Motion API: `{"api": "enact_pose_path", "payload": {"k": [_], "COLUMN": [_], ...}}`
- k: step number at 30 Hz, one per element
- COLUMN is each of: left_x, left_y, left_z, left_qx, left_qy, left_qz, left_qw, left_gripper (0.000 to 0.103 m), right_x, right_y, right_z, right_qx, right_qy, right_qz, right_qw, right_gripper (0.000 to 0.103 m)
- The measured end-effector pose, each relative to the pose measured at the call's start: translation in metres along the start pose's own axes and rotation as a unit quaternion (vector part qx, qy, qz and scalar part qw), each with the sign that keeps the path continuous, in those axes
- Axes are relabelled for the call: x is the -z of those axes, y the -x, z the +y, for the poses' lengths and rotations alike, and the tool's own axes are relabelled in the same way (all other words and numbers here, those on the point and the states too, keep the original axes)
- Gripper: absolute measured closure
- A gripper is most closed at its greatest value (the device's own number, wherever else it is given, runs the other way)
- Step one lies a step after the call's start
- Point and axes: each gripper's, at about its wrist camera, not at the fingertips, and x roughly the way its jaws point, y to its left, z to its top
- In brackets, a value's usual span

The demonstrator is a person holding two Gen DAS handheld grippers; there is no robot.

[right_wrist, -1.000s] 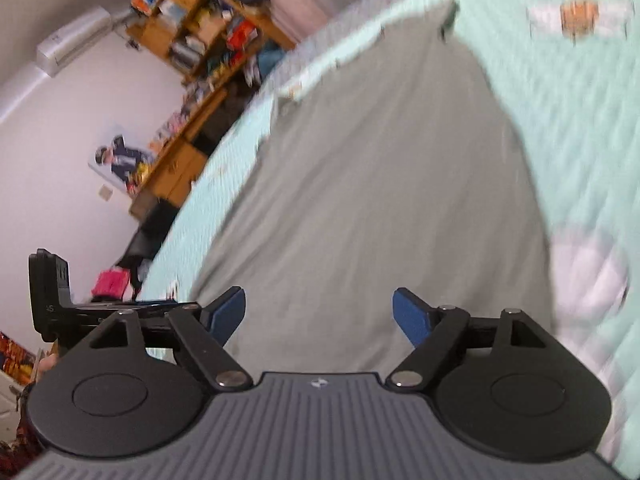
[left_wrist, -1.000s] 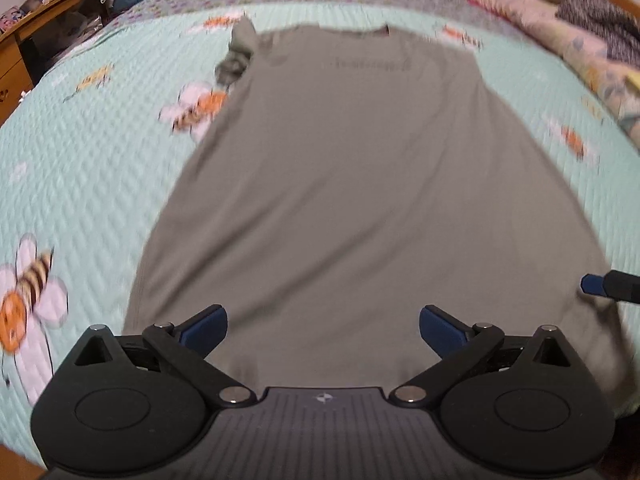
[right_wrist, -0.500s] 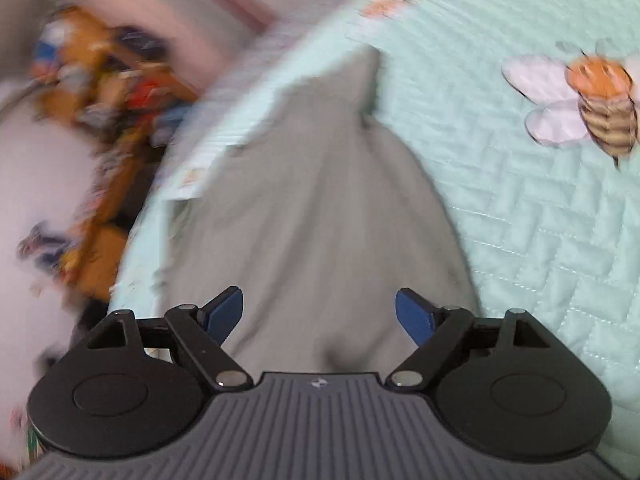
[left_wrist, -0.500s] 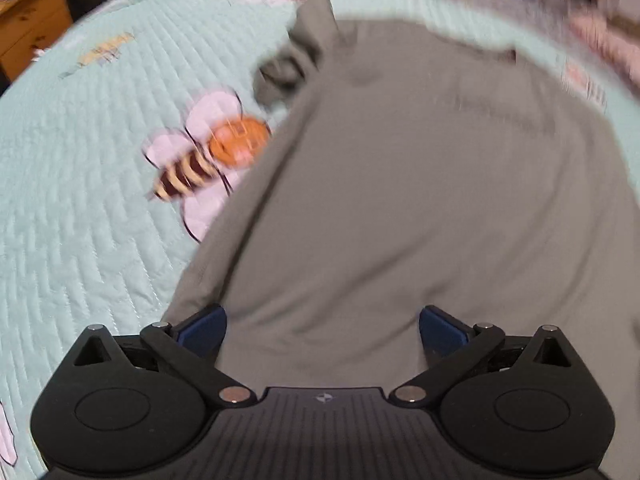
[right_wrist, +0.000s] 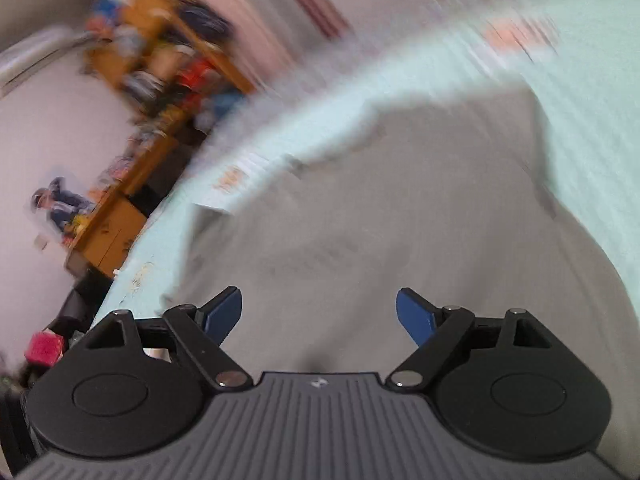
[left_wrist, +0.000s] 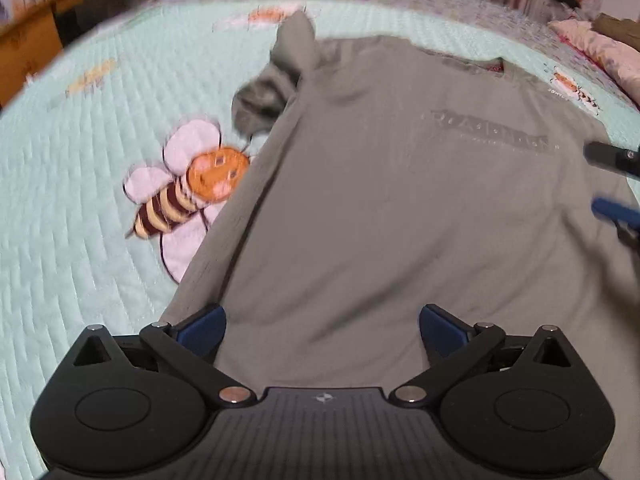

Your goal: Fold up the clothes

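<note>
A grey T-shirt (left_wrist: 392, 208) lies spread flat on the mint bedspread (left_wrist: 80, 208), collar at the far end, its left sleeve (left_wrist: 276, 84) bunched up. My left gripper (left_wrist: 322, 328) hovers open over the shirt's lower left part, its left finger near the side hem. The right gripper's fingers (left_wrist: 612, 210) poke in at the right edge of the left wrist view, over the shirt's right side. In the blurred right wrist view my right gripper (right_wrist: 318, 314) stands open above the T-shirt (right_wrist: 400, 240), with nothing between its fingers.
A printed bee (left_wrist: 188, 192) marks the bedspread just left of the shirt. Pillows (left_wrist: 600, 44) lie at the far right. A wooden desk and shelves (right_wrist: 132, 184) full of items stand beyond the bed's left side.
Both grippers have moved up along the shirt toward the collar. The left wrist view has drawn closer to the sleeve; the right wrist view has swung left and blurred. Both stay open.
</note>
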Motion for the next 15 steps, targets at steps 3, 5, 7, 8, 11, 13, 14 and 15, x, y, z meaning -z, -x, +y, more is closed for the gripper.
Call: {"api": "enact_pose_path", "payload": {"k": [3,5,7,8,11,13,14,15], "left_x": [0.000,-0.004,-0.011,-0.015,-0.024,-0.028,-0.032,-0.035], "left_y": [-0.001,-0.001,-0.001,0.000,0.007,0.012,0.010,0.008], "left_z": [0.000,-0.002,-0.004,-0.006,-0.019,-0.041,-0.057,-0.072], "left_qx": [0.002,-0.003,-0.012,-0.017,-0.013,0.003,0.005,0.007], "left_qy": [0.003,0.003,0.010,0.014,0.016,-0.004,-0.017,-0.030], "left_qz": [-0.005,0.002,0.019,0.028,0.037,0.028,0.025,0.022], "left_qw": [1.0000,1.0000,0.9997,0.9994,0.9991,0.9996,0.9995,0.9993], "left_gripper": [0.000,0.000,0.000,0.001,0.006,0.006,0.005,0.005], "right_x": [-0.026,-0.056,-0.081,-0.090,-0.099,-0.103,-0.107,-0.112], "right_y": [0.040,0.052,0.050,0.046,0.032,0.024,0.017,0.009], "right_z": [-0.041,-0.064,-0.092,-0.106,-0.135,-0.145,-0.146,-0.147], "right_qx": [-0.045,0.003,0.042,0.040,-0.049,-0.096,-0.105,-0.113], "right_qy": [-0.077,-0.093,-0.134,-0.159,-0.191,-0.192,-0.187,-0.181], "right_qz": [-0.077,-0.106,-0.089,-0.075,-0.057,-0.053,-0.047,-0.039], "right_qw": [0.993,0.990,0.986,0.984,0.979,0.975,0.976,0.976], "right_gripper": [0.018,0.017,0.017,0.016,0.017,0.017,0.017,0.017]}}
